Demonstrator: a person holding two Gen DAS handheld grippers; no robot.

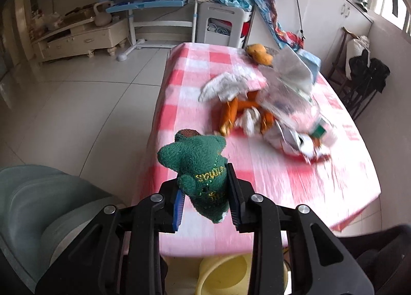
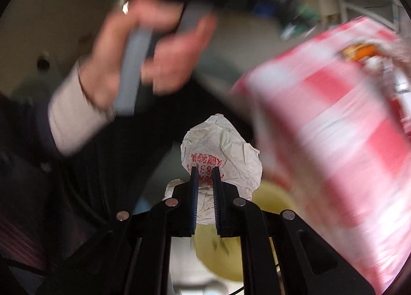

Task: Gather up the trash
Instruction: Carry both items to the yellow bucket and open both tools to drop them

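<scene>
The crumpled white wrapper (image 2: 221, 151), printed with red characters, sits pinched in the right tool (image 2: 205, 174) at the lower middle of the right wrist view. Its loose bulk stands up past the fingertips, with a smaller fold showing behind the left finger. The jaws are nearly together and press on the paper. The relation that matters is vertical: the yellow bin (image 2: 269, 207) lies directly under and slightly right of the wrapper, its rim partly hidden by the fingers. My judgement is that the drop needs little more than letting go once the paper is over the opening.

In the left wrist view the left tool (image 1: 204, 179) is clamped on a green plush toy (image 1: 199, 164) at lower centre. The toy's long axis runs up and leftward out of the jaws. The same bin appears at the bottom edge, below that tool. The right tool looks nearer to the opening, though blur makes this uncertain.

Counts: two tools, both gripping; one wrapper held; one green toy held; one bin. On the checked pink surface (image 1: 226, 141), right of centre, lies one blurred pile of wrappers and paper (image 1: 282, 105). Orange plush parts show in it, and a separate orange-yellow plush (image 1: 259, 53) lies beyond. The person's hand (image 2: 143, 51) fills the upper left of the right wrist view.
</scene>
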